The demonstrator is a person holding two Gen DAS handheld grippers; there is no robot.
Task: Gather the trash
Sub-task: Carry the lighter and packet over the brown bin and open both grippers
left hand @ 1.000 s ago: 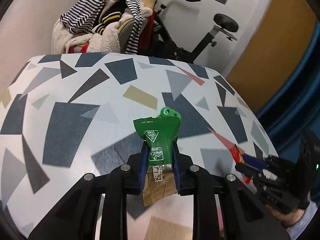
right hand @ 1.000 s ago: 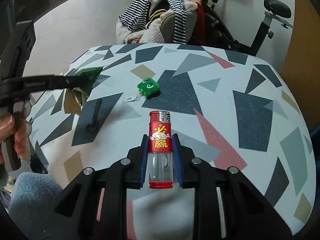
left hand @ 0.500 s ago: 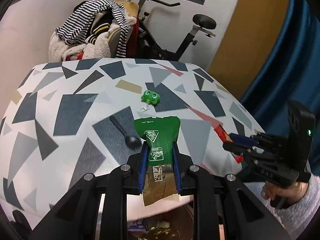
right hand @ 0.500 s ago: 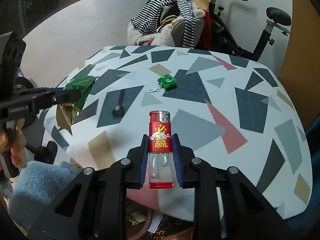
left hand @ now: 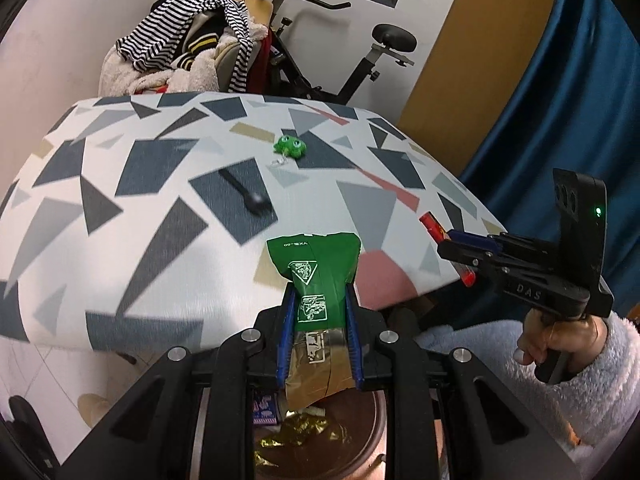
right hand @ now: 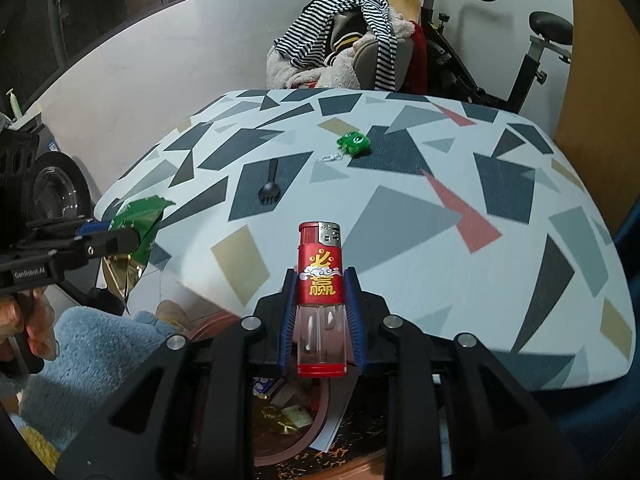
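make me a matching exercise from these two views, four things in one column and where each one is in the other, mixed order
Things
1. green foil wrapper
2. red lighter with clear base
3. black plastic spork
4. green frog keychain

Places
A. lying on the patterned table, nearer the front edge
B. clamped in the right gripper
C. lying on the table, farther back
D. clamped in the left gripper

Pairs: 1-D, 2-B, 3-A, 4-C
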